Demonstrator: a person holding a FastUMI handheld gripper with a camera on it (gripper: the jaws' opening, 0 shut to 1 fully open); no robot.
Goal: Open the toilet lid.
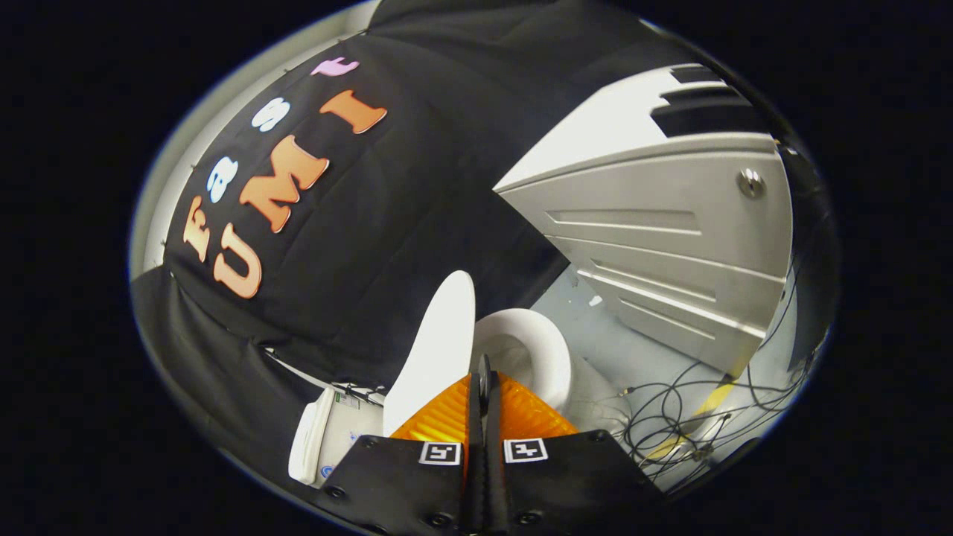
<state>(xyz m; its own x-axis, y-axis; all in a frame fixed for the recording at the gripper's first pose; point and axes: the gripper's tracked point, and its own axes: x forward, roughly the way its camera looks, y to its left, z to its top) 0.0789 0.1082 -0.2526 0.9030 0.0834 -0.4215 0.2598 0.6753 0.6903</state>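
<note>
The white toilet lid [435, 350] is raised, standing nearly upright beside the tank [316, 439]. The white seat ring [547, 357] and the bowl lie open just beyond my fingers. My gripper [485, 368] is shut, its two fingers pressed together, with nothing visible between them. The fingertips sit right next to the lid's free edge, which runs behind one finger. I cannot tell whether they touch the lid.
A grey panelled cabinet [670, 246] with a round knob stands past the toilet. Several loose black cables [685, 424] and a yellow strip lie on the pale floor beside the bowl. Black cloth hangs behind the tank.
</note>
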